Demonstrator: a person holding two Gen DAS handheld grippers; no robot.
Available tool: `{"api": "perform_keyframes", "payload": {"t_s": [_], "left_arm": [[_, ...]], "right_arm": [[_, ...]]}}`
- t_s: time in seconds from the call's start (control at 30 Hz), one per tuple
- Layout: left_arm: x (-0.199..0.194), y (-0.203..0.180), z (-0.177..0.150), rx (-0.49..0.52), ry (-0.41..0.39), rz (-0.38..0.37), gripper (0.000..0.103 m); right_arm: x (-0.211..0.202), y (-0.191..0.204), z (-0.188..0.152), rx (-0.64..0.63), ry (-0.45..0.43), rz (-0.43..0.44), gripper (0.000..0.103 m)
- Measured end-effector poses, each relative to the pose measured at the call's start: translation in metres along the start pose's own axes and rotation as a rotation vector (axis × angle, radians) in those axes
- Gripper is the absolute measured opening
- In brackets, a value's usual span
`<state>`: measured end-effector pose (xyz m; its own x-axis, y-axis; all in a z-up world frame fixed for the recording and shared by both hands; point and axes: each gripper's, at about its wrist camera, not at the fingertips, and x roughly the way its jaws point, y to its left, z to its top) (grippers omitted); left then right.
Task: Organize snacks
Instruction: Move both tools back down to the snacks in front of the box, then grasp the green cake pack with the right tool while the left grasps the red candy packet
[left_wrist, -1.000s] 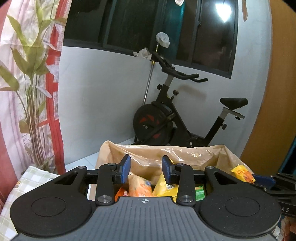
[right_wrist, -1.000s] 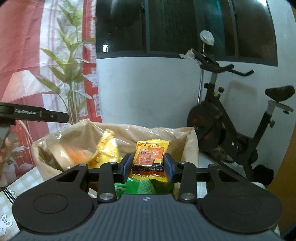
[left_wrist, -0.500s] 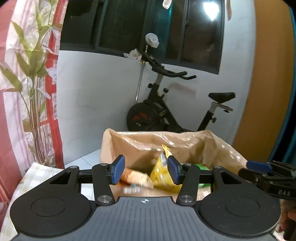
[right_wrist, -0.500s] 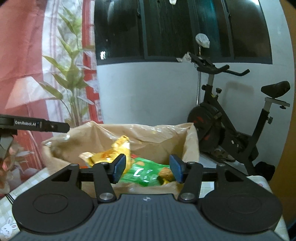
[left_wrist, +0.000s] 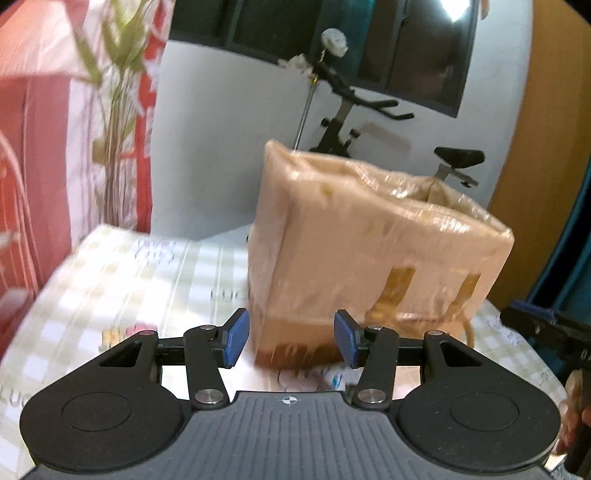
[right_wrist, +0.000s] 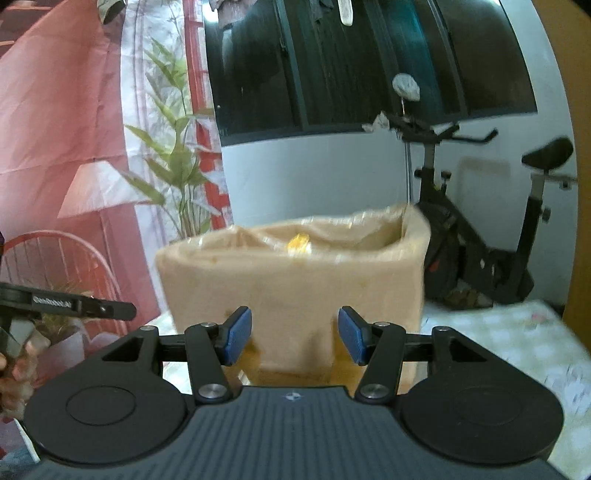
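A tan box lined with a clear plastic bag (left_wrist: 369, 251) stands on the checked tablecloth (left_wrist: 122, 280). It also shows in the right wrist view (right_wrist: 295, 280), where a yellow snack packet (right_wrist: 300, 244) peeks over its rim. My left gripper (left_wrist: 291, 341) is open and empty, low in front of the box's near corner. My right gripper (right_wrist: 294, 335) is open and empty, level with the box's side wall. Both views are blurred by motion. The other contents of the box are hidden.
An exercise bike (right_wrist: 480, 236) stands behind the table against the white wall. A red and floral curtain (left_wrist: 55, 129) hangs on the left. The right gripper's tip (left_wrist: 546, 328) shows at the right edge of the left wrist view.
Both grippers have dropped and pulled back from above the box opening to its side. The right gripper let go of the yellow packet a second ago. Both jaws are wider.
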<state>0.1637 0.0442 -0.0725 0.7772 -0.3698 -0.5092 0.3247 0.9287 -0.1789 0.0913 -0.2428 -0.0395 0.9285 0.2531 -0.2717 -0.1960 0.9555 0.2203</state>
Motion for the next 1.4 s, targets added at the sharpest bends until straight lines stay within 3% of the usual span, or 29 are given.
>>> {"api": "perform_keyframes", "payload": {"t_s": [0.47, 0.77, 0.93, 1.13, 1.27, 1.4], "left_arm": [[0.018, 0.014, -0.027, -0.004, 0.073, 0.024, 0.053], [0.028, 0.031, -0.041, -0.040, 0.107, 0.063, 0.053], [0.029, 0.036, -0.047, -0.064, 0.120, 0.086, 0.053], [0.031, 0.032, -0.052, -0.072, 0.133, 0.104, 0.053], [0.030, 0.025, -0.055, -0.052, 0.145, 0.101, 0.053], [0.032, 0.018, -0.061, -0.022, 0.175, 0.098, 0.053]], "right_arm": [[0.034, 0.016, -0.049, 0.060, 0.238, 0.066, 0.056], [0.088, 0.035, -0.074, -0.022, 0.447, 0.140, 0.056], [0.119, 0.043, -0.081, -0.053, 0.495, 0.157, 0.056], [0.148, 0.052, -0.090, -0.108, 0.528, 0.108, 0.055], [0.151, 0.056, -0.096, -0.166, 0.542, 0.081, 0.055], [0.142, 0.054, -0.098, -0.183, 0.541, 0.099, 0.047]]}}
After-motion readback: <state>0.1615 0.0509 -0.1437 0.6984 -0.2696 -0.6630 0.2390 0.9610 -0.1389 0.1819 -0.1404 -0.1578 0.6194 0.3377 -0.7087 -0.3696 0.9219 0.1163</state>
